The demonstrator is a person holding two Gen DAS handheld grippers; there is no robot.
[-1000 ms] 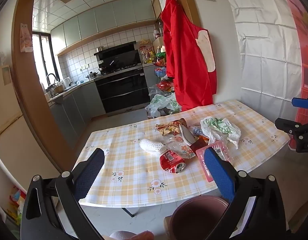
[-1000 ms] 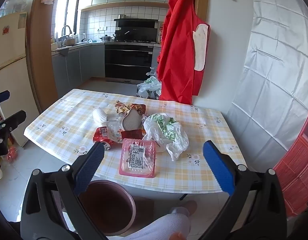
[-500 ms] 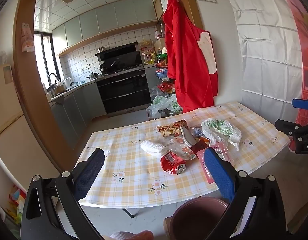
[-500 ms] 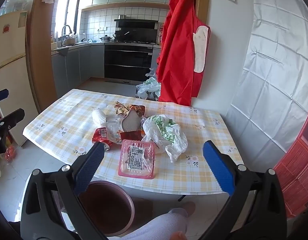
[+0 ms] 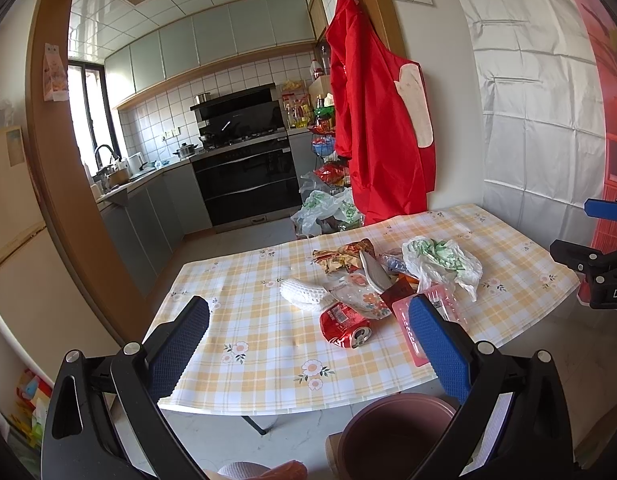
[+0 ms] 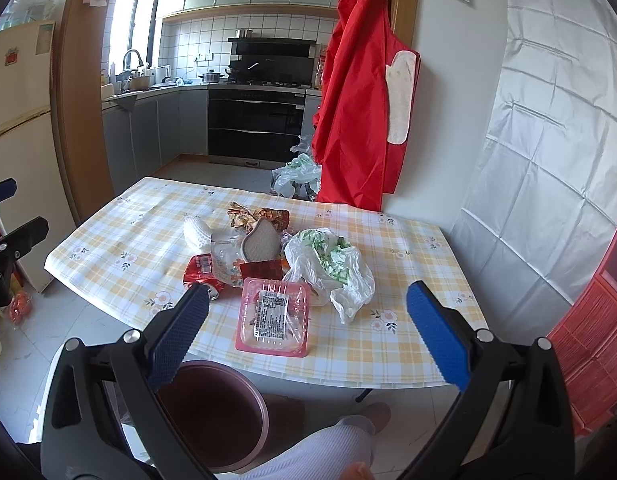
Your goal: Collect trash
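A pile of trash lies mid-table: a crushed red can (image 5: 345, 326) (image 6: 200, 272), a pink plastic tray (image 6: 273, 317) (image 5: 428, 316), a white-green plastic bag (image 5: 440, 258) (image 6: 332, 264), a white foam net (image 5: 302, 294) (image 6: 196, 230), snack wrappers (image 5: 340, 256) (image 6: 260, 216) and a clear wrapper (image 5: 358, 298). A maroon bin (image 5: 392, 430) (image 6: 212, 412) stands on the floor below the table's near edge. My left gripper (image 5: 308, 352) is open and empty, held before the table. My right gripper (image 6: 306, 334) is open and empty, near the pink tray.
The table has a yellow checked cloth (image 5: 248, 320) (image 6: 388, 344). A red apron (image 5: 376, 128) (image 6: 360, 100) hangs on the wall behind. Plastic bags (image 5: 324, 212) sit on the floor beyond the table. The person's leg (image 6: 328, 452) is beside the bin. A fridge (image 6: 16, 128) stands left.
Both views have drifted slightly; the table and trash sit a little higher and farther in the frames. Both grippers stay open and empty.
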